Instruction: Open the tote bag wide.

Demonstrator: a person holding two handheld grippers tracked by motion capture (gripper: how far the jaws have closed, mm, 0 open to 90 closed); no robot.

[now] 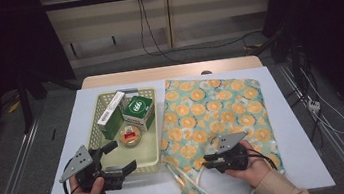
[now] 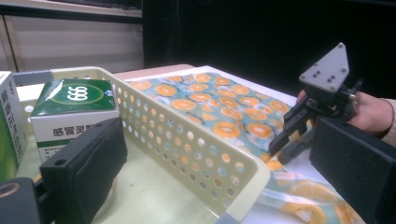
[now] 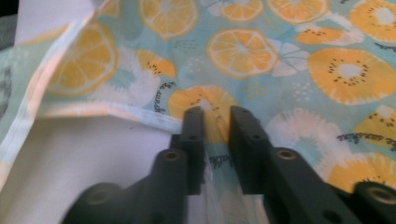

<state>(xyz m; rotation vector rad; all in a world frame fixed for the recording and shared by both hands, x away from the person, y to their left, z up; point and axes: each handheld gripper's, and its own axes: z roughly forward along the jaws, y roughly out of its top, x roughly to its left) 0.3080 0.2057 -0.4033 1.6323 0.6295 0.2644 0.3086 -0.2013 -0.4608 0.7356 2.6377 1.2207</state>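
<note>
Fruit-print cloth bag (image 1: 215,111), teal with orange slices, flat on the right half of the bench (image 1: 295,126), its handles trailing past the near edge. Right gripper (image 1: 208,162) at the bag's near-left hem, jaws narrowed onto a fold of the fabric (image 3: 215,122). Left gripper (image 1: 117,158) at the near rim of the cream perforated basket (image 1: 150,130), jaws wide, one inside the basket and one outside its wall, holding nothing. Basket contents: green-and-white medicine box (image 1: 139,110), tall white-and-green carton (image 1: 111,114) leaning beside it, small round tin (image 1: 129,136) in front. Basket wall stands between the left gripper and the bag. White bench top over a wooden board; grey floor, dark surroundings, cables behind. Bare bench strip along near edge and far right
</note>
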